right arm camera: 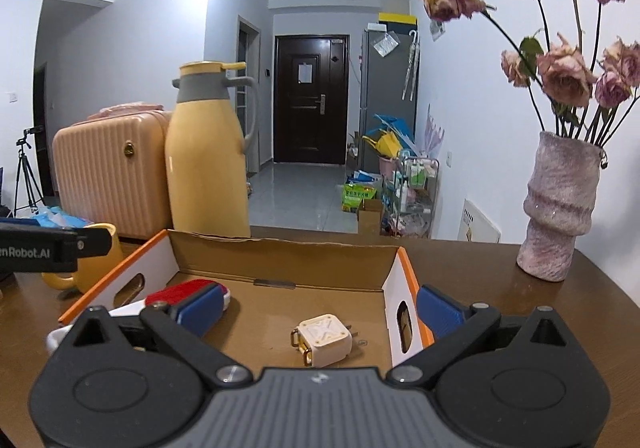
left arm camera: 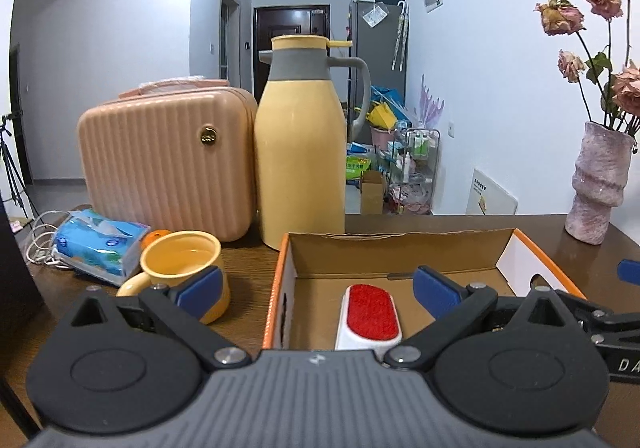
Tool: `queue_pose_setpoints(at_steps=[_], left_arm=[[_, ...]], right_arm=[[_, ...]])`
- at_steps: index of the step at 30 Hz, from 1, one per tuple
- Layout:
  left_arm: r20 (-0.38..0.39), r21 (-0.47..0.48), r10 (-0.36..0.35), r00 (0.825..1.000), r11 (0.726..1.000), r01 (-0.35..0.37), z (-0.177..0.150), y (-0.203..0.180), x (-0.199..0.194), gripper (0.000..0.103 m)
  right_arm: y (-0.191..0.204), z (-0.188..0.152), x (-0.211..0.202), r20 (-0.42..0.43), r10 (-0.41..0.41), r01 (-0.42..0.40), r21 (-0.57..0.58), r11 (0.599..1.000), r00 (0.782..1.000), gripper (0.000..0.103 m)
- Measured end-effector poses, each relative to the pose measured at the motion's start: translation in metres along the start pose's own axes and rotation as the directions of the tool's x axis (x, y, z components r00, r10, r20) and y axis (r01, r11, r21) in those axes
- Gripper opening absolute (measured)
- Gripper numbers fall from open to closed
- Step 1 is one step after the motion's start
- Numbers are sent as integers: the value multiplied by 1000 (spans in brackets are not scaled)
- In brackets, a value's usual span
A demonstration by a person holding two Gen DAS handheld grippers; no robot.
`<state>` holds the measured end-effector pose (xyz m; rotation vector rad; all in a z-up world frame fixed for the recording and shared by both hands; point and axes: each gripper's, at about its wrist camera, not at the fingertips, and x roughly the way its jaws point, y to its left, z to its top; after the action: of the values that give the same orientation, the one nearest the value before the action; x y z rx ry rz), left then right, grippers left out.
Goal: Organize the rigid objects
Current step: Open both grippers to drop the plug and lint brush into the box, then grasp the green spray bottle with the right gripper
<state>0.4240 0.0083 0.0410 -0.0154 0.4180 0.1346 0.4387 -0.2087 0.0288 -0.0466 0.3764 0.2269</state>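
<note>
An open cardboard box (left arm camera: 400, 252) (right arm camera: 280, 260) with orange-edged white walls stands on the brown table. Inside it lie a white lint brush with a red pad (left arm camera: 370, 314) (right arm camera: 182, 294) and a small cream cube-shaped charger (right arm camera: 322, 338). My left gripper (left arm camera: 318, 292) is open above the box's left wall, the brush lying below and between its blue pads, untouched. My right gripper (right arm camera: 320, 312) is open wide over the box's right part, the charger on the box floor between its fingers, apart from both pads. A yellow mug (left arm camera: 184, 268) (right arm camera: 94, 260) sits left of the box.
Behind the box stand a yellow thermos jug (left arm camera: 300, 151) (right arm camera: 206, 163) and a peach ribbed case (left arm camera: 168, 159) (right arm camera: 108, 175). A blue tissue pack (left arm camera: 100, 244) and white cables lie far left. A pink vase (left arm camera: 600, 187) (right arm camera: 560, 207) of dried roses stands at the right.
</note>
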Motion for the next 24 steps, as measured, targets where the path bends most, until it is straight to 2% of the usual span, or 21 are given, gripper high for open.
queue_pose_setpoints(at_steps=[15,24], left_arm=[[67,-10,-21,998,1000,22,-24,16,-57,103],[61,1,-34,998,999,34,-45,20,-92,103]], right_arm=[[8,-19,-59,43,1,-1,-13,1000,999,103],[10,-35,-99,71,12,-12,0,1000,997,103]])
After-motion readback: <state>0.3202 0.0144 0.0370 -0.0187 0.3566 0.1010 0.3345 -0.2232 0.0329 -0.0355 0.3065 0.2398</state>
